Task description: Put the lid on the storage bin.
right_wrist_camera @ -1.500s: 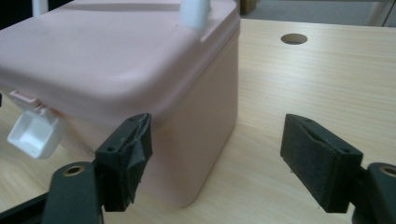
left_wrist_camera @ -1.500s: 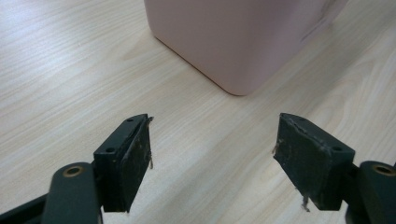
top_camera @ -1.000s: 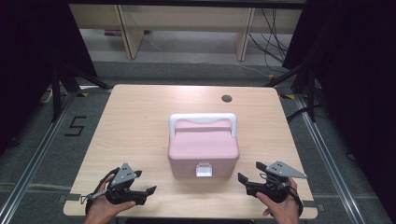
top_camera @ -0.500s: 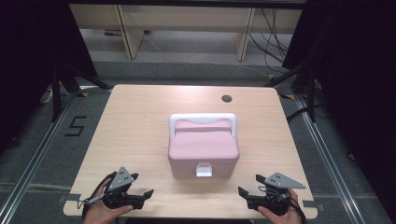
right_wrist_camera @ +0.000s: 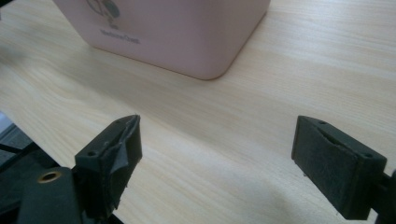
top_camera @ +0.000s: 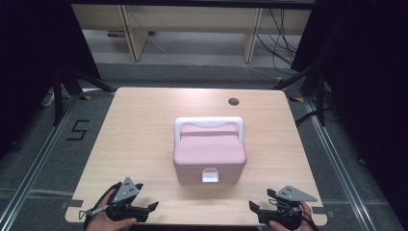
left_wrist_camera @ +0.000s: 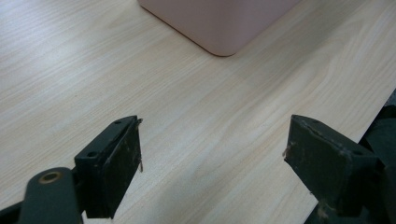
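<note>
Pink lidded box [top_camera: 209,154] cut off in both gripper views, white handle and latch, left tongs [top_camera: 153,208] and right tongs [top_camera: 254,208] near its front corners — both wide open, empty.

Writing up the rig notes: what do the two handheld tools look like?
Both the left tool and the right tool are black, each with two blocky jaws lined with worn dark pads and a grey three-cornered plate on top. A thin cable trails from the left one.
</note>
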A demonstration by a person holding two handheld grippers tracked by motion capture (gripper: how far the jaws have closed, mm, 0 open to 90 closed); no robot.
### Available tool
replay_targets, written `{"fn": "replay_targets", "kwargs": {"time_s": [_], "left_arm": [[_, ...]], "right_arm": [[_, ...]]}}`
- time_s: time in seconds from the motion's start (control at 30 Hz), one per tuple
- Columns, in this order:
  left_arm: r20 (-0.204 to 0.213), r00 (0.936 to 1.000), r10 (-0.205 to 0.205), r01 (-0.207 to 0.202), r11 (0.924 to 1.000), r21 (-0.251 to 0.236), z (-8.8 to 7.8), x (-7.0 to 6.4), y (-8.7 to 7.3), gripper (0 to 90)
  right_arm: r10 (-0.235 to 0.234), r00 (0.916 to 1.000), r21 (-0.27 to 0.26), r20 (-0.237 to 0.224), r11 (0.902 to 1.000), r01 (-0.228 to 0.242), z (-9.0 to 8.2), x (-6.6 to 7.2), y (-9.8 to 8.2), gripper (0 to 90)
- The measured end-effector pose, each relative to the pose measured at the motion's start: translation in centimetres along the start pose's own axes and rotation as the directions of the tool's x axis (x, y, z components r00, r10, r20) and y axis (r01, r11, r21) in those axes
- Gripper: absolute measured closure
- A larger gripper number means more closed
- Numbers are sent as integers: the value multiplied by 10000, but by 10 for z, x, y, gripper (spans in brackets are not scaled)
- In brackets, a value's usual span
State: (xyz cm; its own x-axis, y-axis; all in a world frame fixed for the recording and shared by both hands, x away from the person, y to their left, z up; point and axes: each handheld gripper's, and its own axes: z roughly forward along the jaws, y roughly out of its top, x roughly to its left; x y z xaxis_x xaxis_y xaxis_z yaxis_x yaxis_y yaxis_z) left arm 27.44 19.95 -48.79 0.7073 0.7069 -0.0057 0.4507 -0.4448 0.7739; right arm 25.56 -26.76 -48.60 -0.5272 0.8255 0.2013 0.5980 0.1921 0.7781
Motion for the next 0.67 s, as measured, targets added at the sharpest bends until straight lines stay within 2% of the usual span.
{"fn": "replay_targets", "kwargs": {"time_s": [0.07,0.17,0.2,0.23,0.27,0.3,0.37,0.4,0.47,0.5,0.53,0.6,0.63,0.67], "left_arm": [[-70,9999,-88,87,9999,-51,0,-1,-1,172],[-80,10000,-39,38,10000,-51,0,-1,-2,171],[-69,10000,30,-30,10000,75,-1,-1,-2,171],[-74,10000,6,-7,10000,-18,-1,-1,-2,171],[-91,9999,101,-101,9999,-4,-1,-1,-2,171],[-122,9997,193,-193,9998,-2,-1,-1,-3,171],[-183,9996,217,-216,9998,35,0,0,-3,172],[-104,9999,31,-32,9999,-105,1,-2,-3,172],[-103,9999,-9,8,10000,-82,1,-2,-4,171],[-190,9992,358,-357,9994,14,1,1,-3,172],[-173,9990,400,-401,9992,-55,1,1,-3,171],[-118,9997,216,-215,9997,124,0,-1,-4,172],[-99,9999,26,-26,10000,-25,1,-2,-4,171],[-186,9995,239,-237,9996,138,0,-1,-3,172]], "right_arm": [[-293,9995,-99,89,9995,294,-2,0,0,178],[-22,10000,141,32,9999,22,-3,0,-3,171],[-229,9997,129,106,9997,228,-1,-2,-4,167],[-134,9997,265,224,9996,128,-1,-2,-4,170],[-285,9988,325,408,9991,272,-2,-3,-4,180],[-132,9995,478,288,9988,118,-1,-2,-5,187],[-227,9990,605,392,9980,203,-1,-3,-6,178],[-261,9991,657,329,9976,239,-1,-3,-6,176],[-169,9993,761,345,9970,142,1,-1,-7,177],[-482,9975,794,509,9959,440,2,-3,-7,176],[-424,9985,856,339,9956,394,2,-3,-7,176],[-389,9988,982,298,9945,358,3,-2,-7,176],[-471,9980,1009,428,9940,426,2,-2,-7,176],[-466,9982,1038,388,9937,424,2,-2,-6,175]]}}
